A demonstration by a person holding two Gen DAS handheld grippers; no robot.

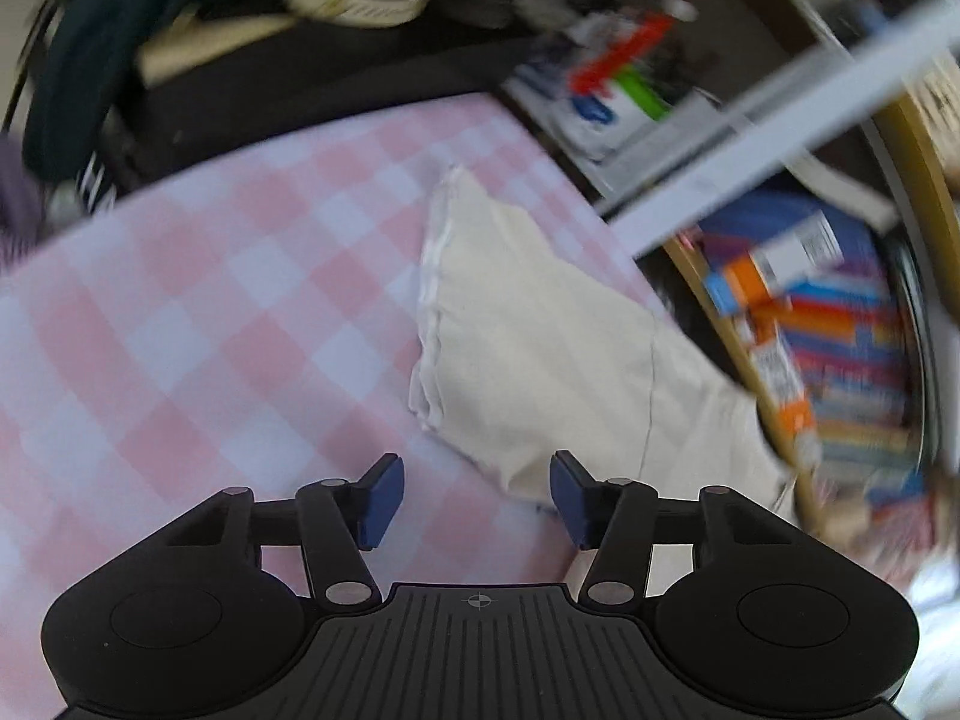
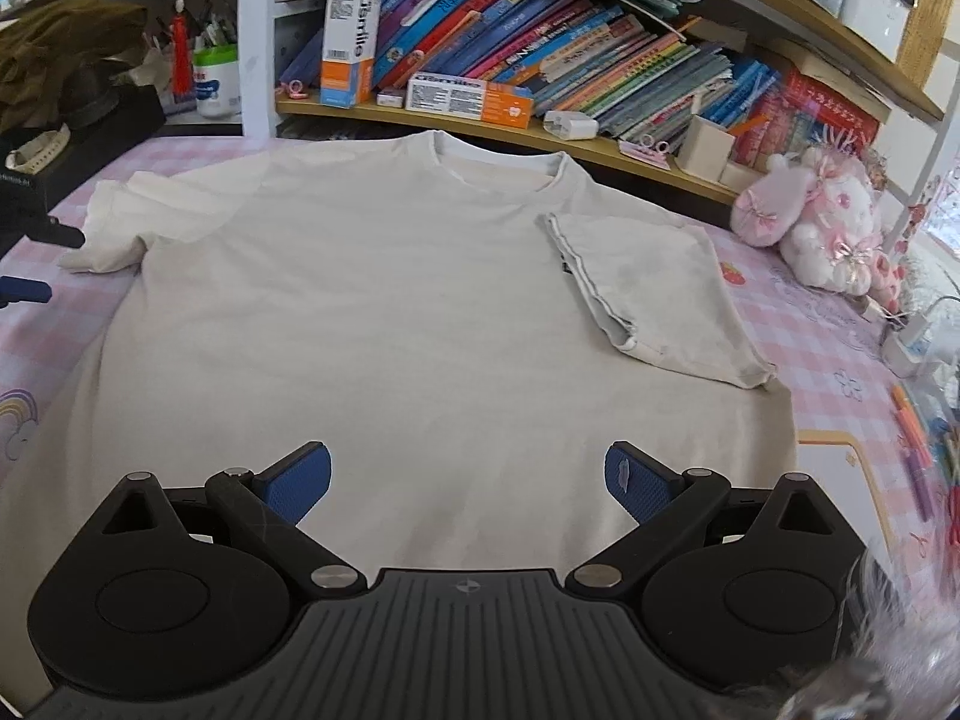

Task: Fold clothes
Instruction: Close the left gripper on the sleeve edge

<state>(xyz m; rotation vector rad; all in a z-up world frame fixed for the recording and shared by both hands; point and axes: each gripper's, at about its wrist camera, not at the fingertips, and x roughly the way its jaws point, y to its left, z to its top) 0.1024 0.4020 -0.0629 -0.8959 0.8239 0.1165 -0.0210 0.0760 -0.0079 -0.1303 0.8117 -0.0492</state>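
Note:
A cream T-shirt [image 2: 372, 312] lies flat on a pink checked cloth [image 2: 828, 336], neck toward the bookshelf. Its right sleeve [image 2: 654, 294] is folded inward over the body. Its left sleeve [image 2: 114, 222] lies spread out to the side. My right gripper [image 2: 468, 480] is open and empty above the shirt's lower body. My left gripper [image 1: 477, 495] is open and empty just short of the left sleeve [image 1: 528, 324]; that view is blurred. Its blue fingertip [image 2: 24, 290] shows at the far left of the right wrist view.
A bookshelf [image 2: 540, 60] full of books and boxes runs along the far side. Pink plush toys [image 2: 822, 222] sit at the right. Dark clothing and a bag [image 2: 66, 78] are piled at the left. Pens and a charger [image 2: 912, 348] lie at the right edge.

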